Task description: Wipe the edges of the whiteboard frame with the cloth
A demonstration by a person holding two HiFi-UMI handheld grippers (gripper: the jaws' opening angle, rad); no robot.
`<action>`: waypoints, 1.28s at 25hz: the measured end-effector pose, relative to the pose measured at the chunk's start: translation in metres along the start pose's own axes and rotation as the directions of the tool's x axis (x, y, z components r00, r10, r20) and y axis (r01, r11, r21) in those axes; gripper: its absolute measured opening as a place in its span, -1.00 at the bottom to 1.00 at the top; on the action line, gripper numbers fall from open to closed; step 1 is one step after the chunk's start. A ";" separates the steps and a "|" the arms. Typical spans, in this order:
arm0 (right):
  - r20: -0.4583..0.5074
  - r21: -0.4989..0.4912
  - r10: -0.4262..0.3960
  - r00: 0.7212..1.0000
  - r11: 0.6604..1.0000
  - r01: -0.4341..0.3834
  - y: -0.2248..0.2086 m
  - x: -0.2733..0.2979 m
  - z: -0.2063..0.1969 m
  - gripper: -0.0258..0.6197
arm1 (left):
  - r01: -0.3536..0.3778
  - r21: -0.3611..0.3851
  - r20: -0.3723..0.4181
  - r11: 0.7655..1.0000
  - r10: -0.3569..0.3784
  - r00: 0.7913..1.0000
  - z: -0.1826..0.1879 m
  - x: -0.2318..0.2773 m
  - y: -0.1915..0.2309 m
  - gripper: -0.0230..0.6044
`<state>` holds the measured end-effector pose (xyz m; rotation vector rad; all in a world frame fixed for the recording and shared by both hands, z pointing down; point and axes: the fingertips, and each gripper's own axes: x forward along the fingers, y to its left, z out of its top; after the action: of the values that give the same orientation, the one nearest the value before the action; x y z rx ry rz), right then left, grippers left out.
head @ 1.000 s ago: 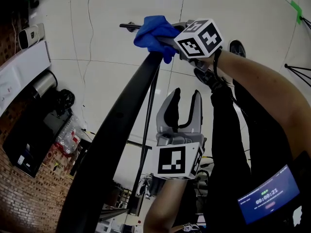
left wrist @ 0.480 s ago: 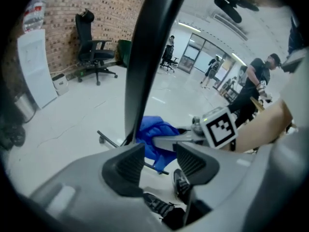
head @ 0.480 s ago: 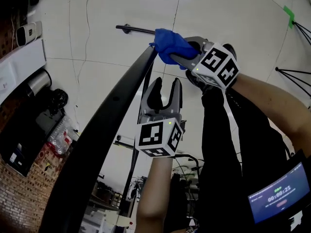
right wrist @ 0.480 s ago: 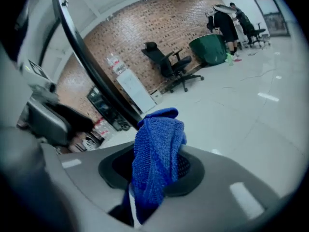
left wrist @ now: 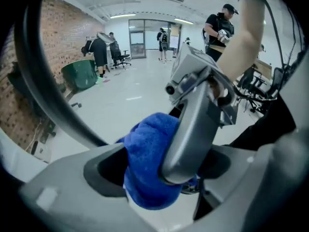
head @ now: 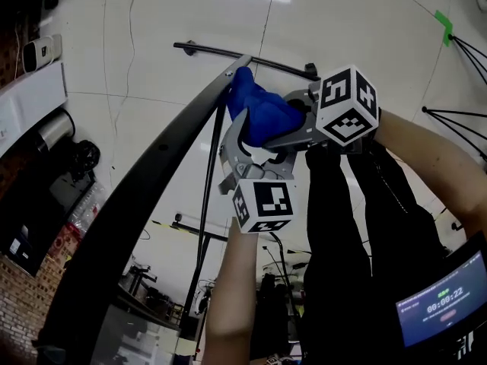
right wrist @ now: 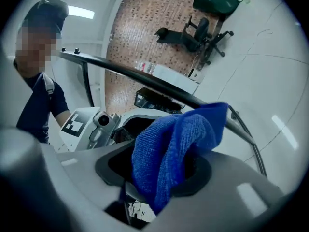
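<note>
I see the cloth (head: 262, 116) upper centre at the frame (head: 152, 173) corner. My right fingers (right wrist: 251, 187) grip it while just easing apart, and my left fingers (left wrist: 63, 187) have just spread wide around it. I'd judge this a hand swap, with edges left to wipe.

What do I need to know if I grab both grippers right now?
Right gripper: blue cloth bunched between its jaws; they have just been opening, so the grip may be loosening.
Left gripper: jaws wide open, just opened, around the cloth and one jaw of the right gripper; not gripping it.
Whiteboard frame: the cloth is up by its top corner; whether they touch, I cannot tell.
Done: no telling how much edge is wiped.
Left to do: probably finish passing the cloth to the left gripper, then wipe along the frame.
</note>
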<state>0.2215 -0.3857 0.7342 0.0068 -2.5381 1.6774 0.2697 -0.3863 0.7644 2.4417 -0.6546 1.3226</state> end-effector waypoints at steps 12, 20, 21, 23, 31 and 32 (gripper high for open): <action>0.122 0.004 -0.309 0.943 0.951 0.311 -0.043 0.009 0.020 -0.62 | -0.138 -0.041 -0.125 0.990 0.132 0.983 -0.027 -0.011 0.031 0.34; 0.105 -0.462 -0.704 0.702 0.591 0.662 -0.083 0.049 0.016 -0.61 | -0.163 -0.638 -0.175 0.753 0.064 0.982 -0.096 -0.048 0.017 0.27; 0.132 -0.496 -0.718 0.683 0.549 0.673 -0.084 0.049 0.016 -0.61 | -0.161 -0.669 -0.165 0.726 0.066 0.984 -0.098 -0.051 0.015 0.27; 0.183 -0.588 -0.724 0.665 0.462 0.664 -0.080 0.055 0.017 -0.61 | -0.156 -0.697 -0.145 0.700 0.076 0.987 -0.099 -0.058 0.011 0.25; 0.133 -0.684 -0.790 0.599 0.364 0.632 -0.101 0.080 0.023 -0.61 | -0.148 -0.721 -0.076 0.677 0.136 0.988 -0.107 -0.099 -0.020 0.21; 0.121 -0.674 -0.783 0.610 0.386 0.630 -0.101 0.082 0.023 -0.61 | -0.156 -0.737 -0.075 0.657 0.149 0.986 -0.112 -0.104 -0.023 0.21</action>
<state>0.1436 -0.4420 0.8249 0.7215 -2.2467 0.3609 0.1523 -0.2896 0.7357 1.7207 -1.1519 0.8481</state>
